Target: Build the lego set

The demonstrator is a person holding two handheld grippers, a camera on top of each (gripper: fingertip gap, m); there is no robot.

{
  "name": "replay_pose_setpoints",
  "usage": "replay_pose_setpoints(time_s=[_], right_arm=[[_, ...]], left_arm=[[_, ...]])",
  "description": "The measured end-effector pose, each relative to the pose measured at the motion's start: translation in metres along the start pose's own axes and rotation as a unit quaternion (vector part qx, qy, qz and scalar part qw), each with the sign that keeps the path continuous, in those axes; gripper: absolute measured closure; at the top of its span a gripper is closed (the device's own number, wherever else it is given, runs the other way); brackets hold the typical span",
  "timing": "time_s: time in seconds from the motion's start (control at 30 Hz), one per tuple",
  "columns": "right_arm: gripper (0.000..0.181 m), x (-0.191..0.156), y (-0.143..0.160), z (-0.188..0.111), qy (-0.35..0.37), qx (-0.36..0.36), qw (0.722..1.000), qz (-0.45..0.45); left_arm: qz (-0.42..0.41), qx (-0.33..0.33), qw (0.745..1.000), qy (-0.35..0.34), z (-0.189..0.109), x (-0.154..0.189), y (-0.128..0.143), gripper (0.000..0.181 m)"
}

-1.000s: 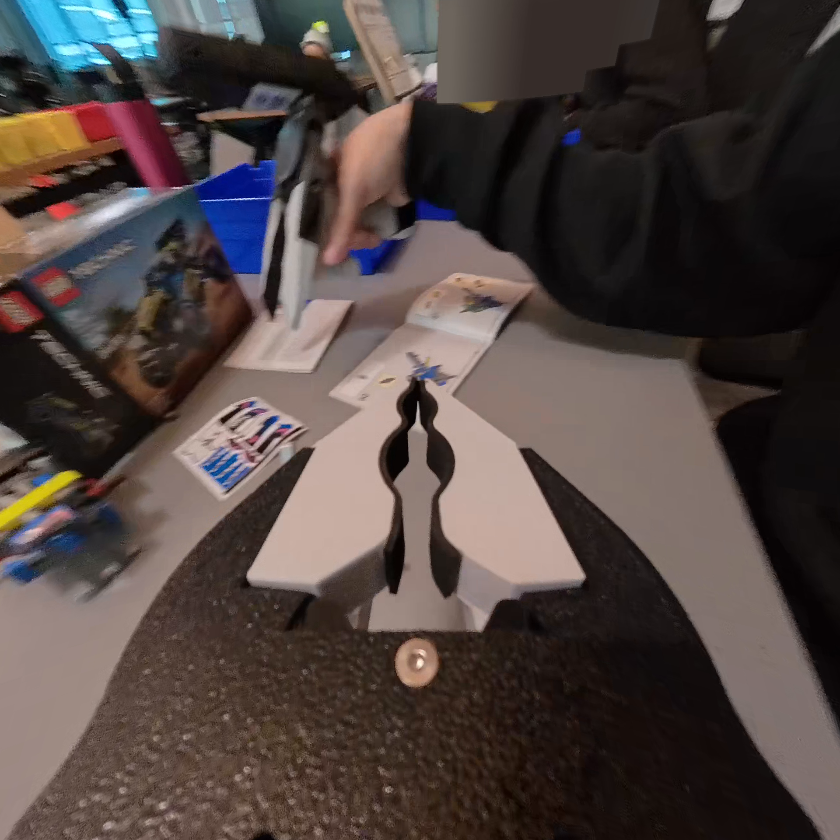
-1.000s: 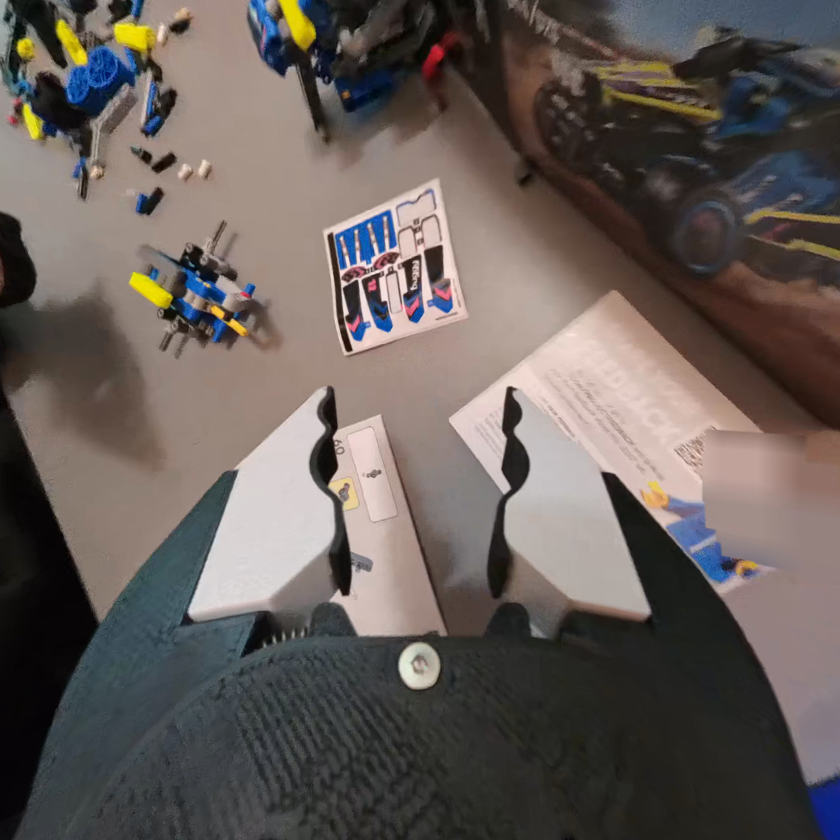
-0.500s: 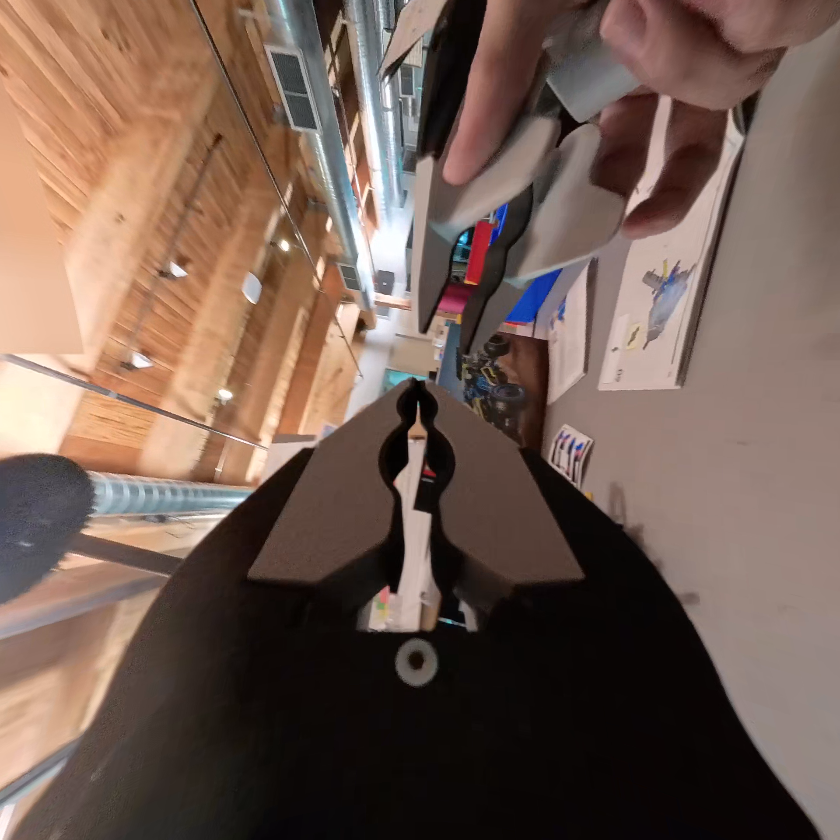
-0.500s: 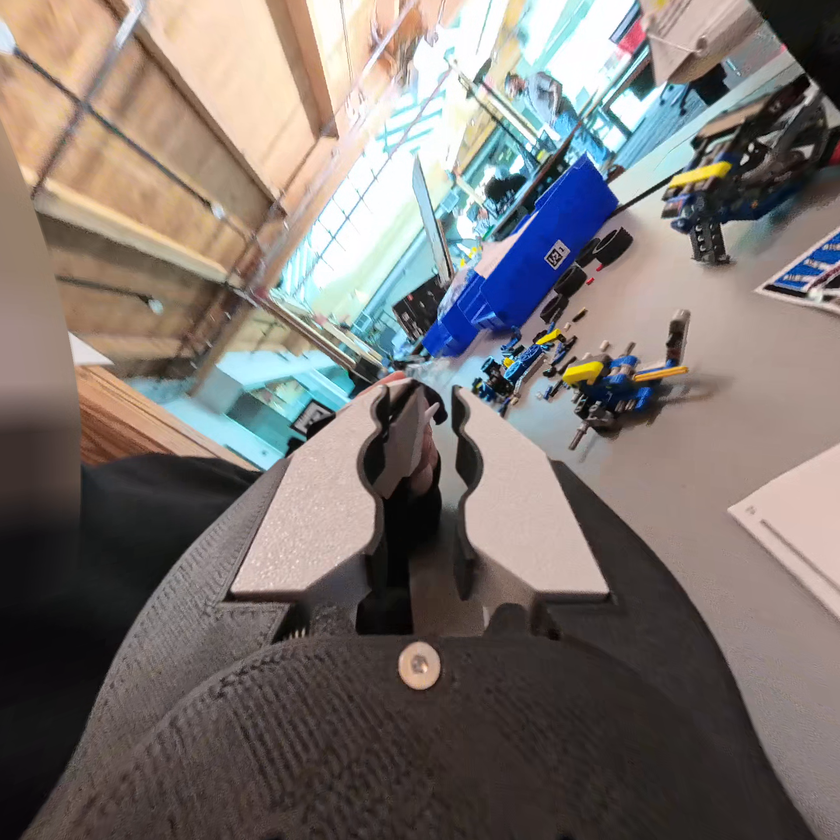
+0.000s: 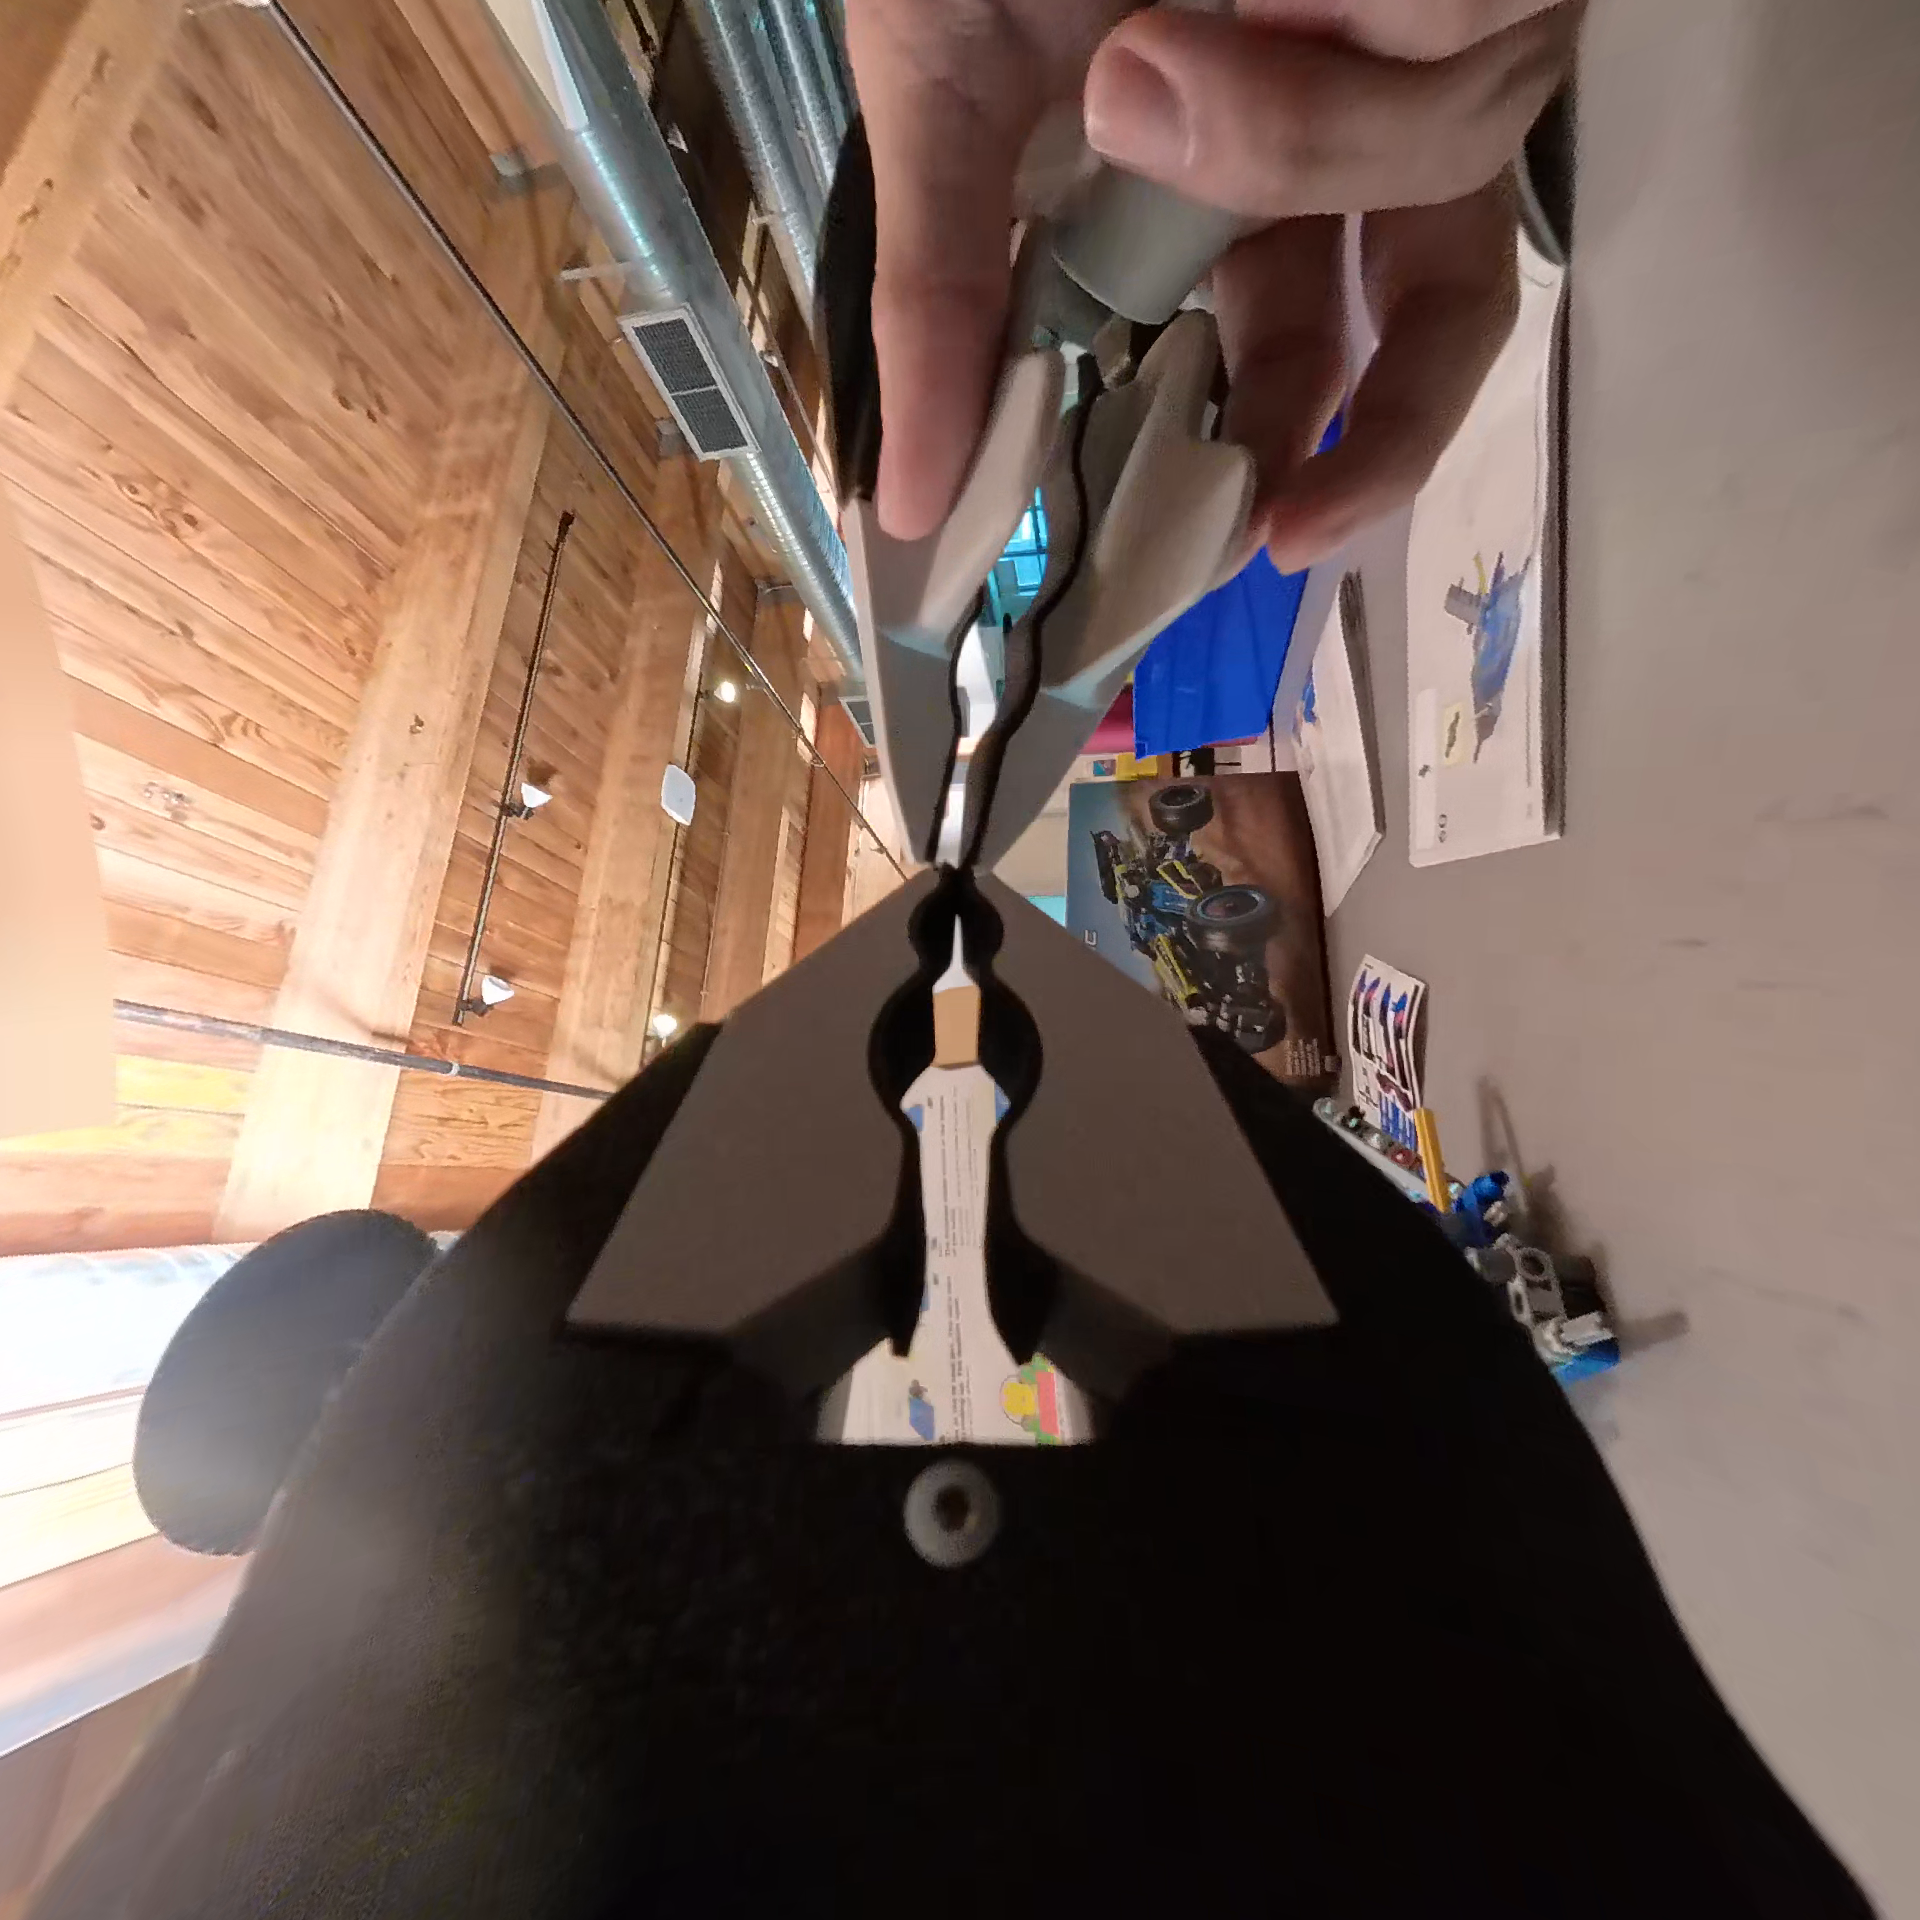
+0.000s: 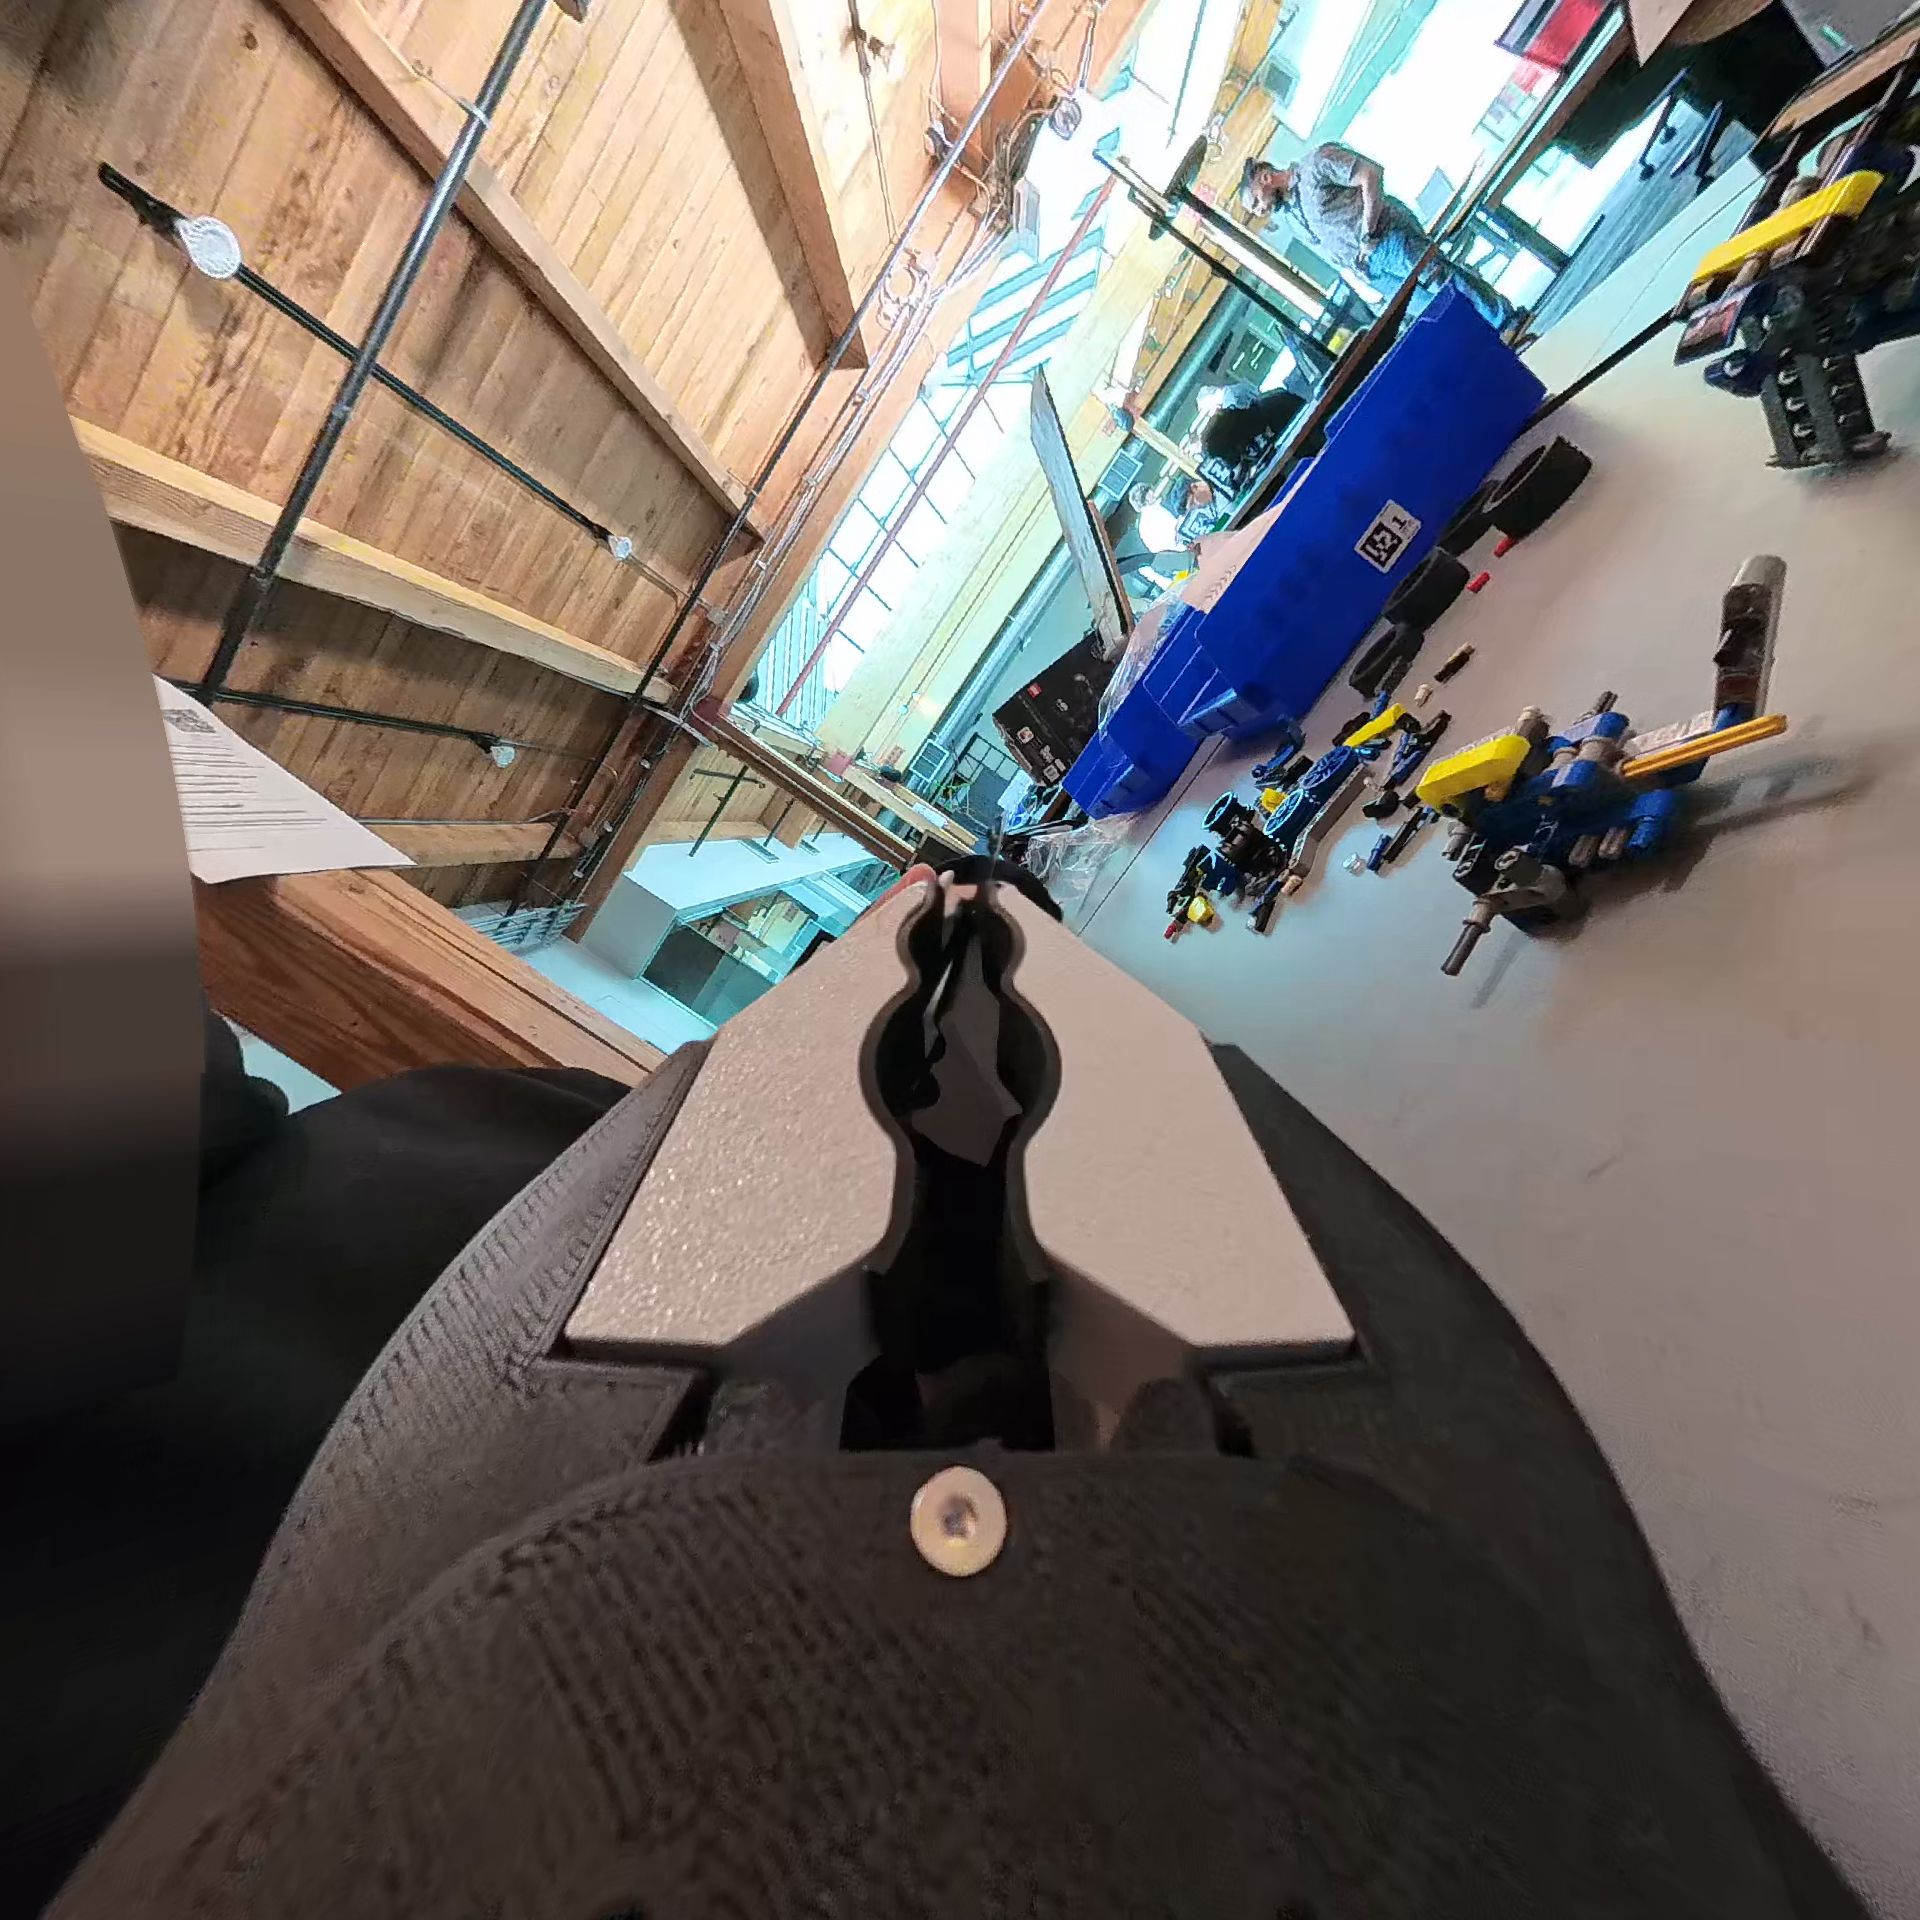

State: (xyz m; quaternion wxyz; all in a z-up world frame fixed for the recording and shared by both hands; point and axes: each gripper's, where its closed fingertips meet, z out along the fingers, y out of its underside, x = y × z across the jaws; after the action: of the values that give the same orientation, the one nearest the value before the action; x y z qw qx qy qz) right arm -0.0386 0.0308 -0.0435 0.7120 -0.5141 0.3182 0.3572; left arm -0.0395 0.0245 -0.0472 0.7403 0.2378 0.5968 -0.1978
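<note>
Left gripper (image 5: 952,902): I see jaws closed, tips meeting right gripper (image 5: 948,844) head-on.
Right jaws: closed, apparently empty.
Half-built car (image 6: 1538,805): on table (image 6: 1558,1195), to the side.

Wood-plank ceiling (image 5: 312,520) fills the frame's left — silver ducts (image 5: 665,239) cross it. Bright windows (image 6: 935,499) glow at centre; grey table (image 6: 1558,1195) lies right.

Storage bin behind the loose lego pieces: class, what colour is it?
Blue; the storage bin shows best in the right wrist view.
</note>
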Motion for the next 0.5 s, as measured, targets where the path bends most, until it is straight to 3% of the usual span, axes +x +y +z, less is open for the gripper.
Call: replay_pose_setpoints(time_s=[0.2,0.5], right_arm=[[0.165,0.0079,0.0001,-0.0064,0.040,0.002,0.999,-0.018],[0.181,-0.0016,0.0050,-0.0032,0.016,-0.003,1.000,-0.024]], left_arm=[[0.021,0.007,1.000,-0.009,-0.0024,-0.0045,-0.0055,0.181],[0.035,0.006,0.999,0.001,-0.0032,-0.0002,-0.0084,0.181]])
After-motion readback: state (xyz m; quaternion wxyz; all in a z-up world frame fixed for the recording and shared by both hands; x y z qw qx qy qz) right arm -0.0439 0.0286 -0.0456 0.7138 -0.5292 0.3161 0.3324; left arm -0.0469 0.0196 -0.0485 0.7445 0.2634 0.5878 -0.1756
